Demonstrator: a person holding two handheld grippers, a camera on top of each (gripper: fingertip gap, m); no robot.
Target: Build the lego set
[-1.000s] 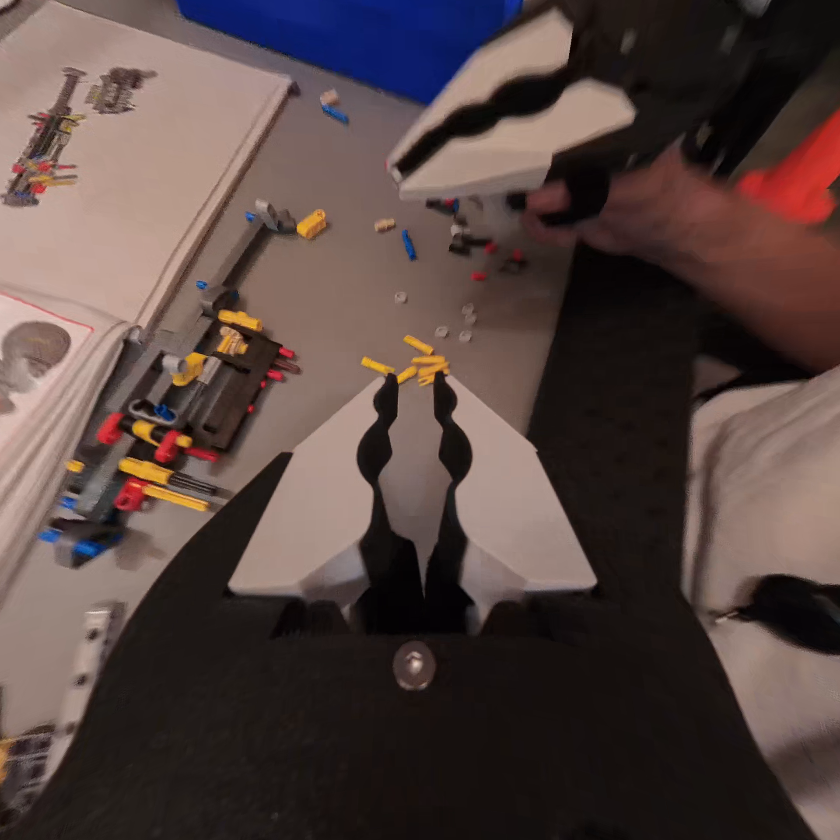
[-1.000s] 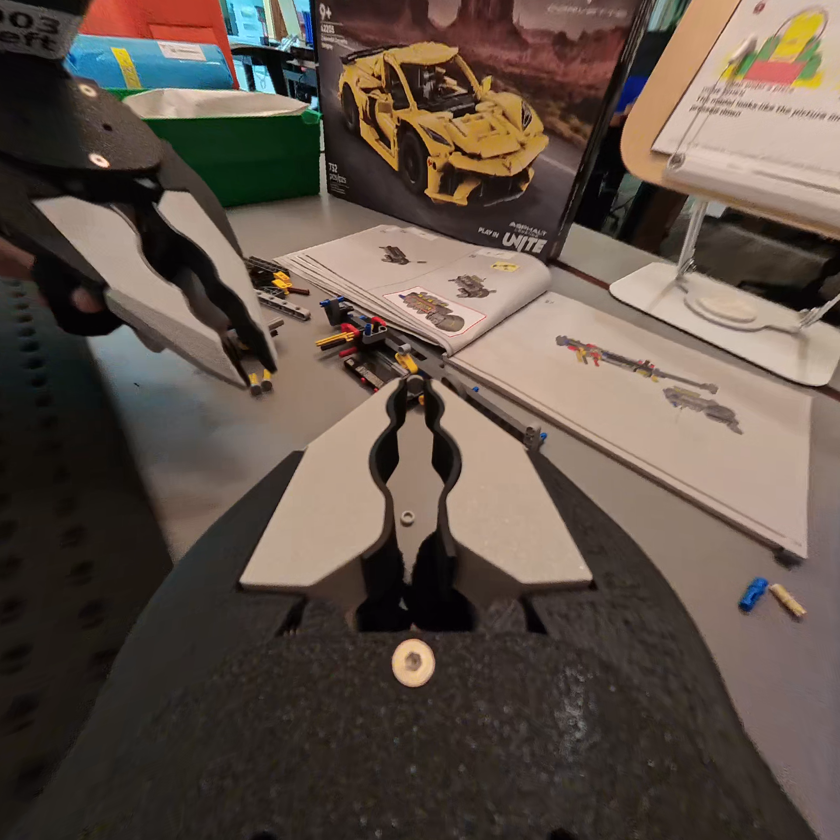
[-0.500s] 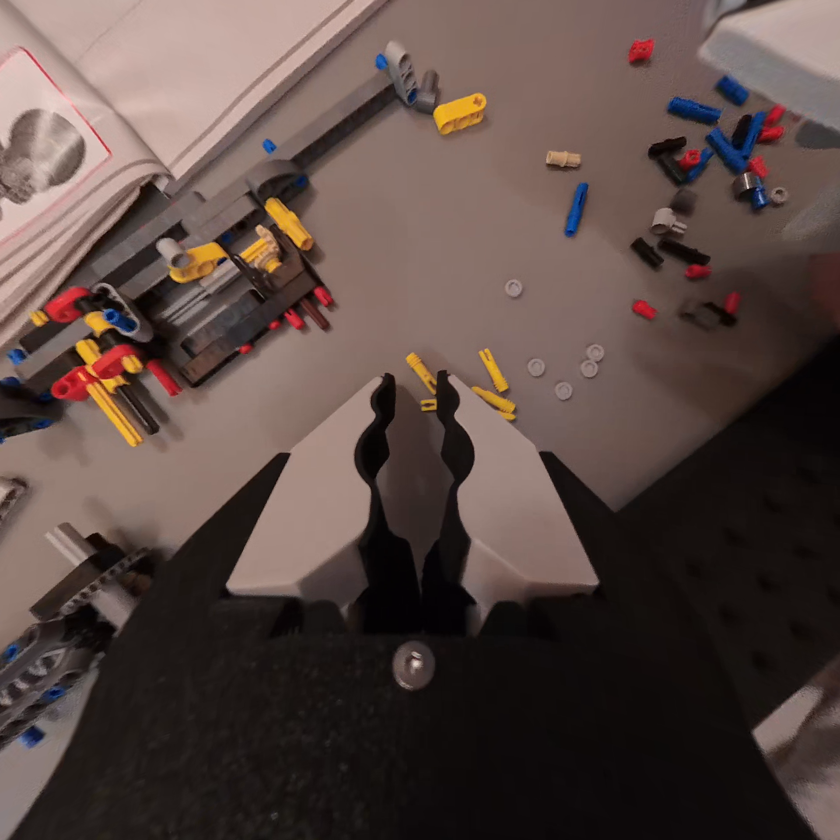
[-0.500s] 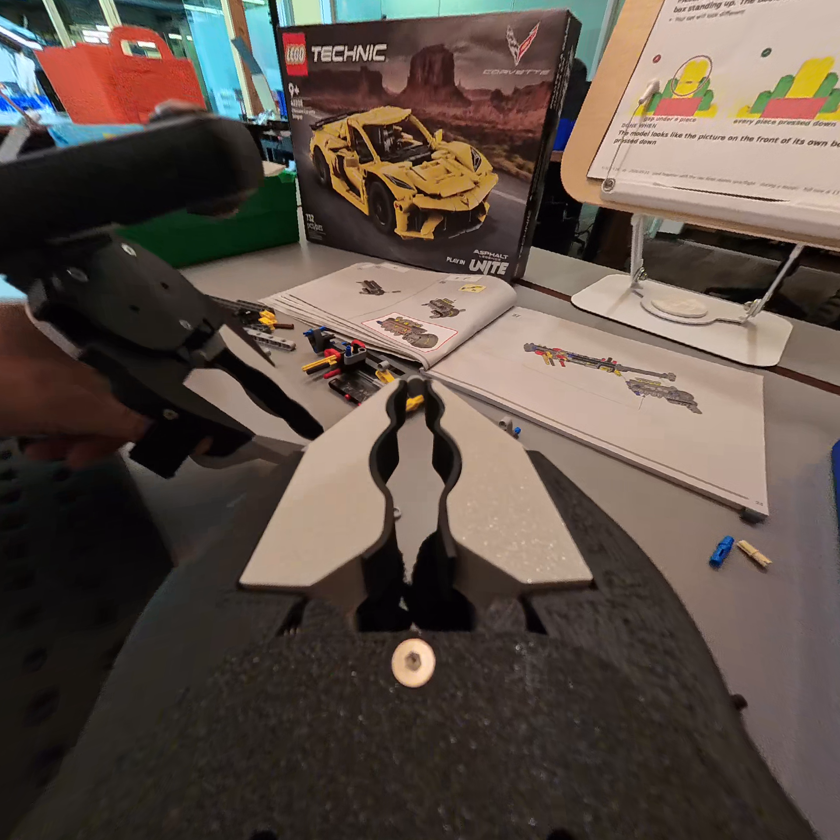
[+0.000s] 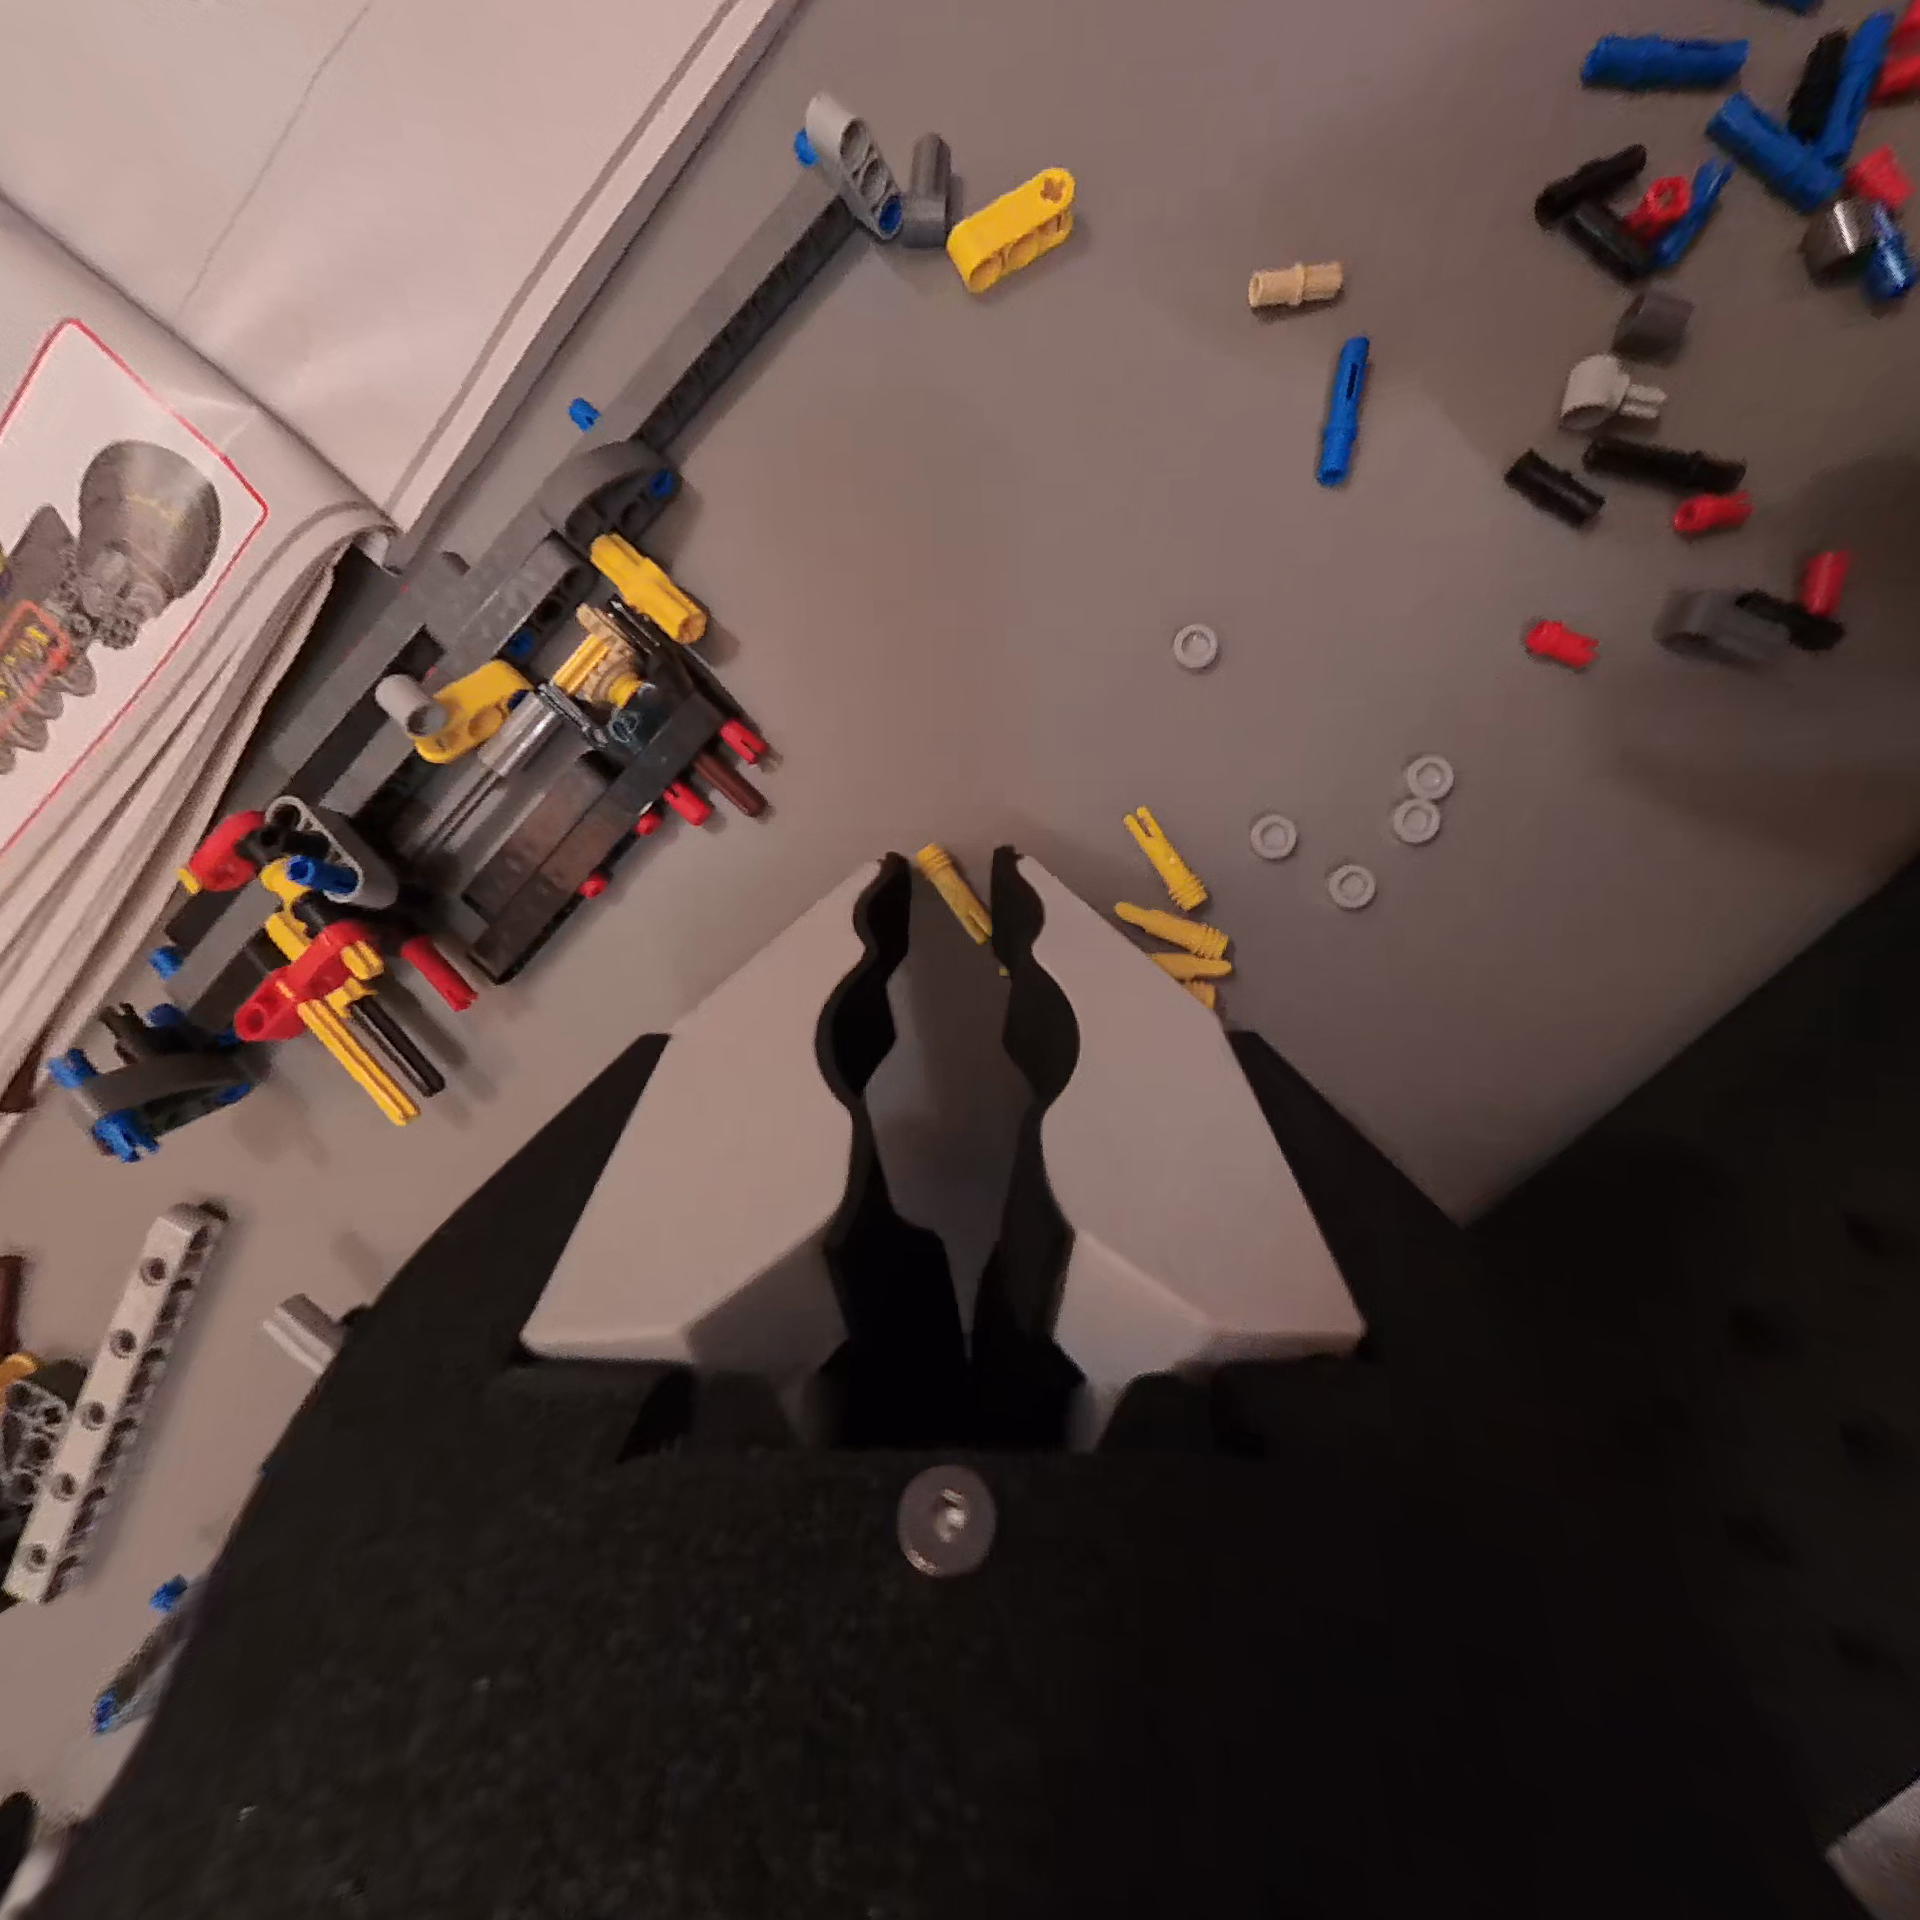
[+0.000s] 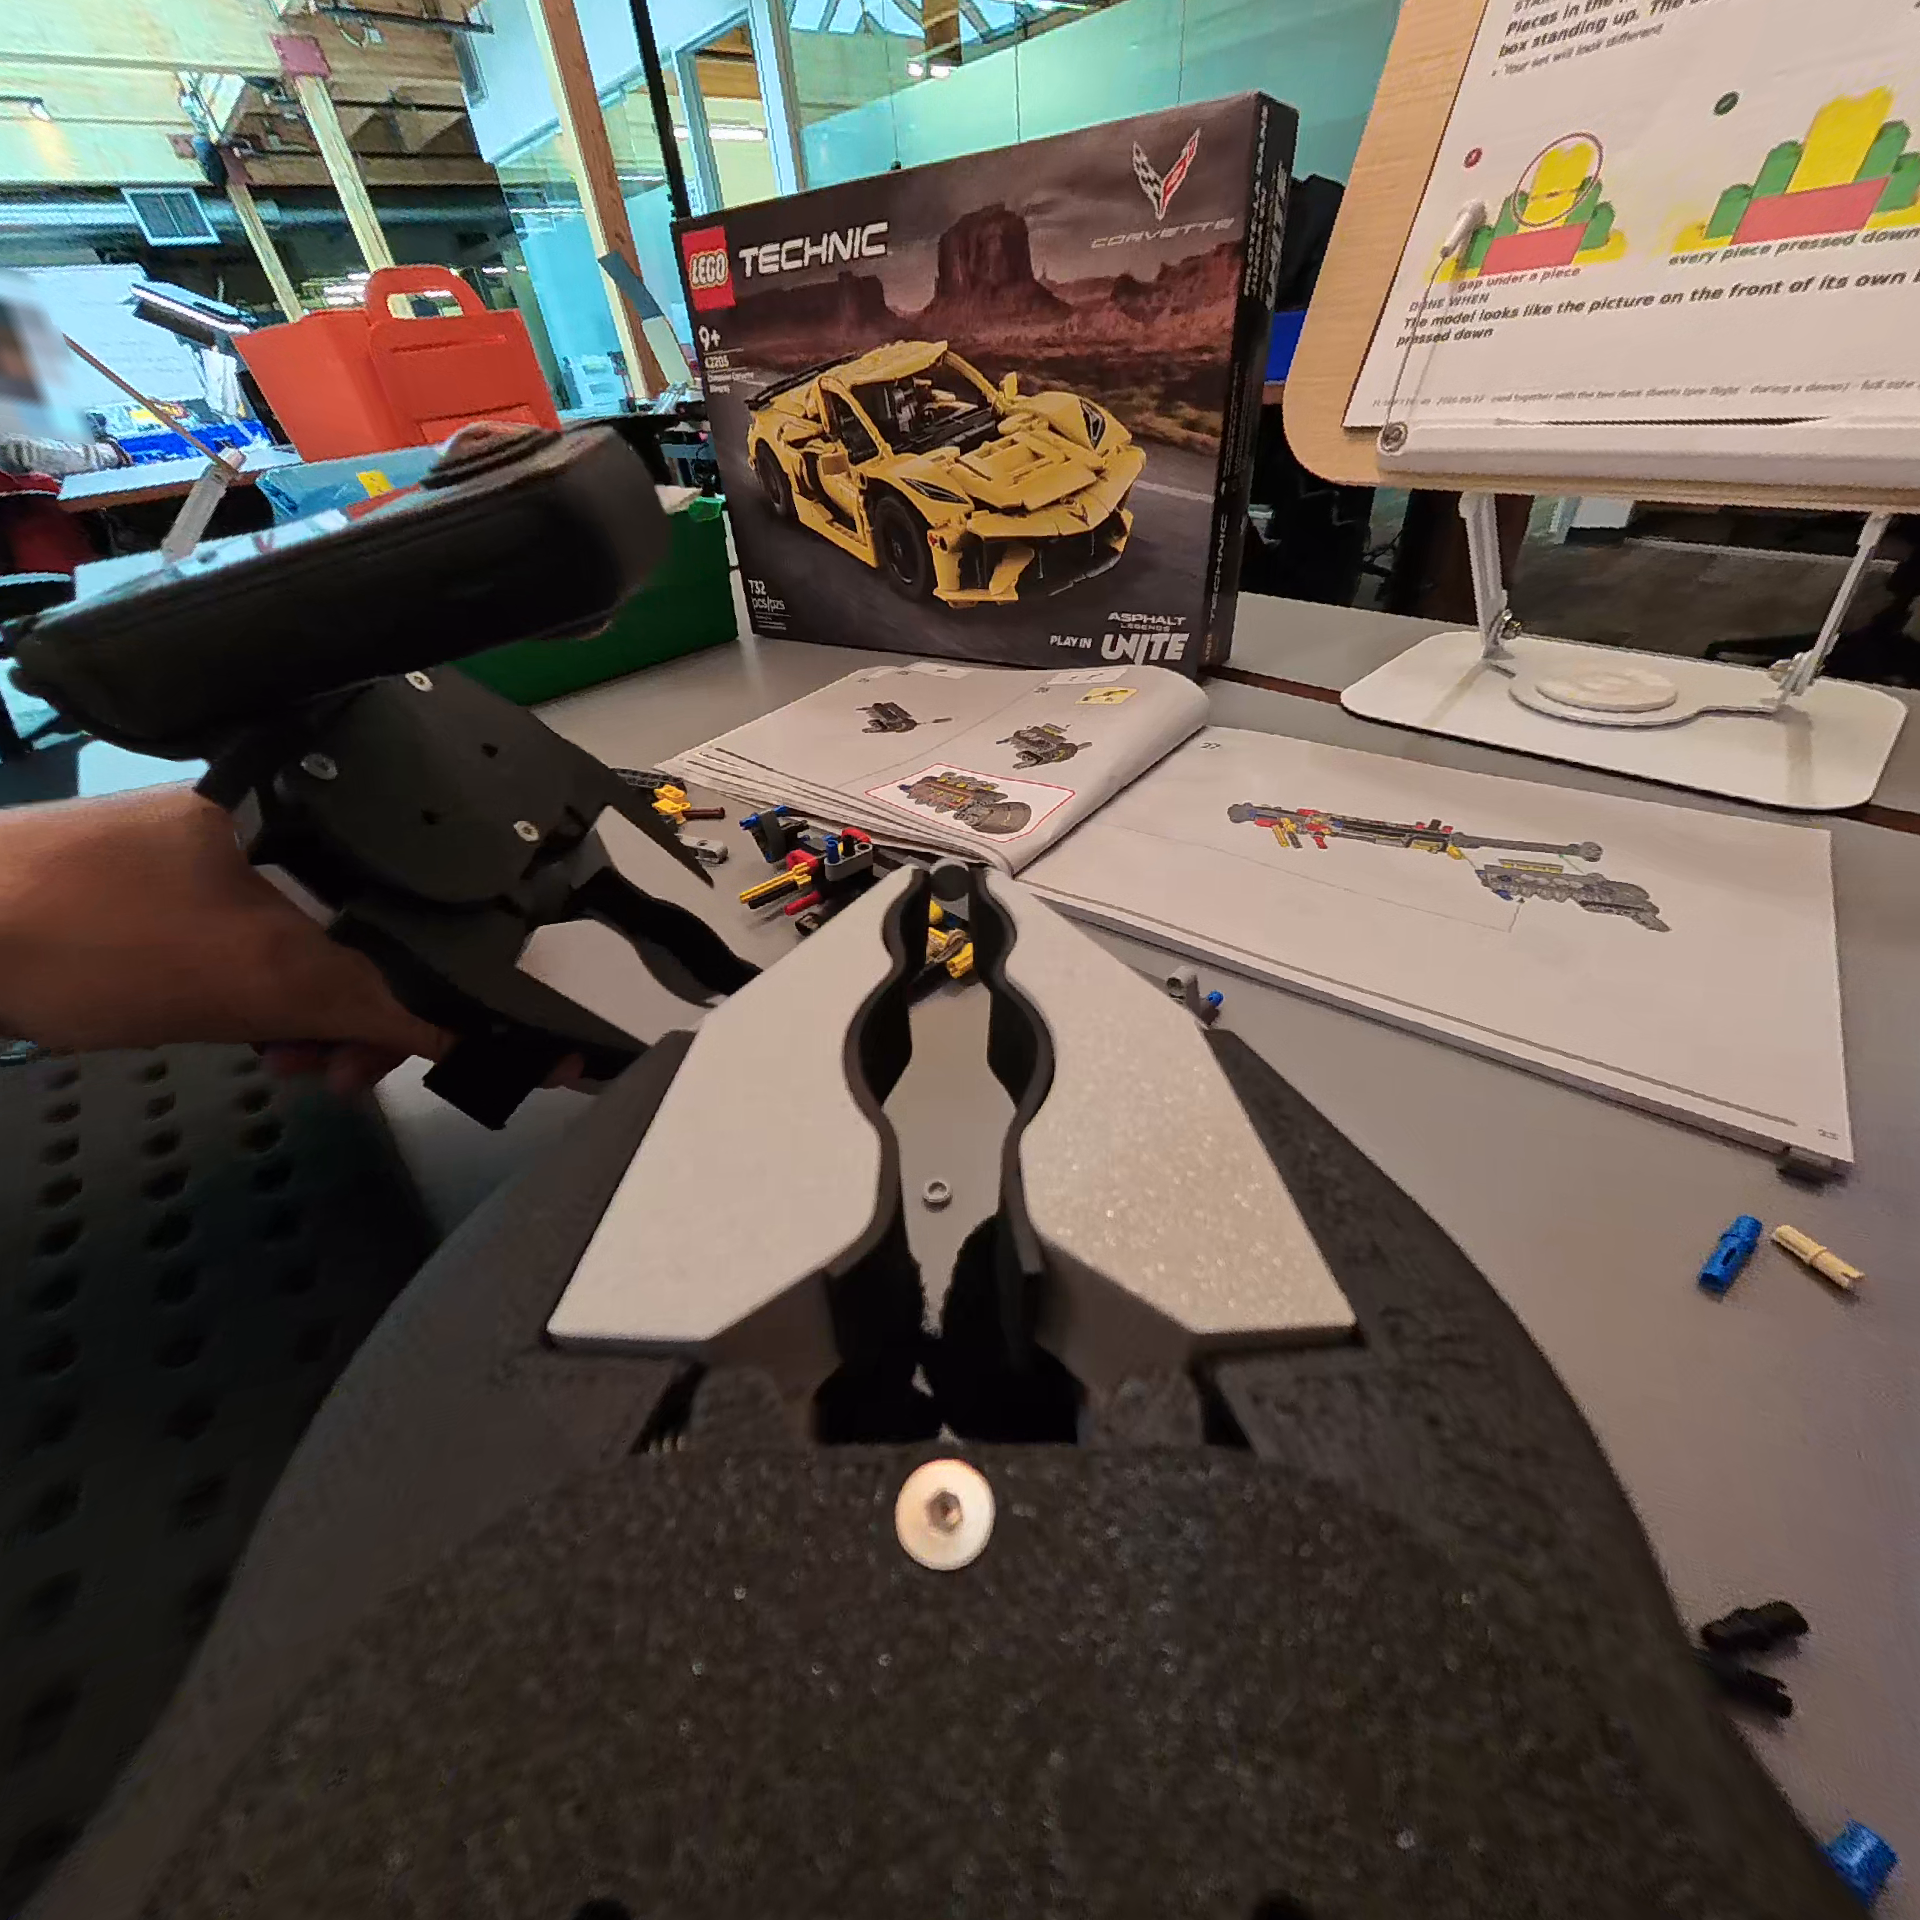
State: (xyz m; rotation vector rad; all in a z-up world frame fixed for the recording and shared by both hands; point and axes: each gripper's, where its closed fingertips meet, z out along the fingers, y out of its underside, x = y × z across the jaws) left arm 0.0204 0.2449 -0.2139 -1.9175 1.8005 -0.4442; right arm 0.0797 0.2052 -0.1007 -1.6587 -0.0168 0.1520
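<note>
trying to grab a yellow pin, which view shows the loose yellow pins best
The left wrist view: the yellow pins lie on the grey table, one between the open left gripper fingers. In the right wrist view, that gripper hides them.

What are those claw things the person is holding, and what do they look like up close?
They are two matching hand-held grippers. The left gripper and right gripper each have two pale grey wedge-shaped fingers with wavy black inner edges, on a rough black body with one silver screw. From the side, the left has a bulky black housing on top. No cables or sleeves show.
</note>
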